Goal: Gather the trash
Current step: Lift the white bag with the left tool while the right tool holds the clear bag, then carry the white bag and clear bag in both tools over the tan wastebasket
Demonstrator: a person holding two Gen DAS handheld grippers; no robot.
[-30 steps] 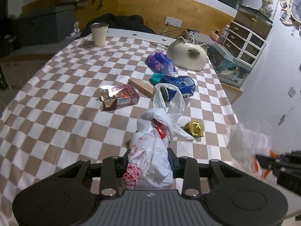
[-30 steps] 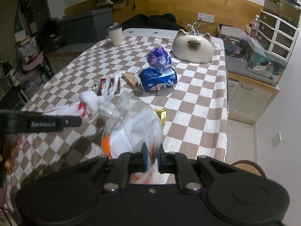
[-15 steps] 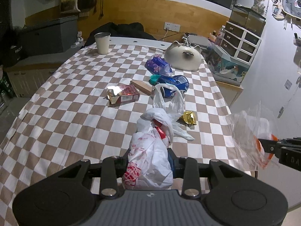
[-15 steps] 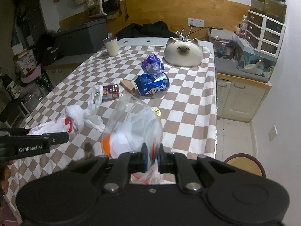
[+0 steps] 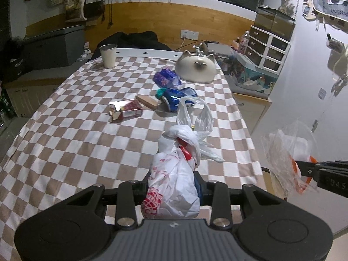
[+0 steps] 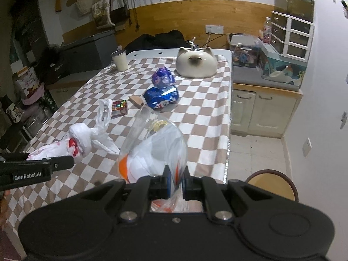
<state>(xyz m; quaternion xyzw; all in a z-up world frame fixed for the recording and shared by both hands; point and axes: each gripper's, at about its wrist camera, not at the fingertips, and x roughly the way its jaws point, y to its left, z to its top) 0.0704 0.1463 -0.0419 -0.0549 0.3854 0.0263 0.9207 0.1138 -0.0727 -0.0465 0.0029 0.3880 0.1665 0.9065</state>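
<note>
My left gripper point(image 5: 173, 187) is shut on a knotted white plastic bag with red print point(image 5: 174, 174), held above the near edge of the checkered table point(image 5: 71, 134). That white bag point(image 6: 71, 141) also shows at the left of the right wrist view, beside the left gripper's finger point(image 6: 43, 165). My right gripper point(image 6: 176, 182) is shut on a clear plastic bag with white and orange contents point(image 6: 152, 152), held off the table's right side. The clear bag point(image 5: 287, 152) appears at the right in the left wrist view. Loose trash lies mid-table: a red box point(image 5: 126, 111), a blue wrapper point(image 5: 178, 95), a purple wrapper point(image 5: 165, 78).
A cat-shaped ceramic bowl point(image 5: 195, 67) and a white cup point(image 5: 108, 55) stand at the table's far end. A wooden block point(image 5: 146, 101) lies by the red box. A round stool point(image 6: 271, 184) stands on the floor at the right, near a low cabinet point(image 6: 261, 111).
Both grippers have drawn back from the table and risen a little with their bags; the table's trash now looks farther off. Neither grip has changed.
</note>
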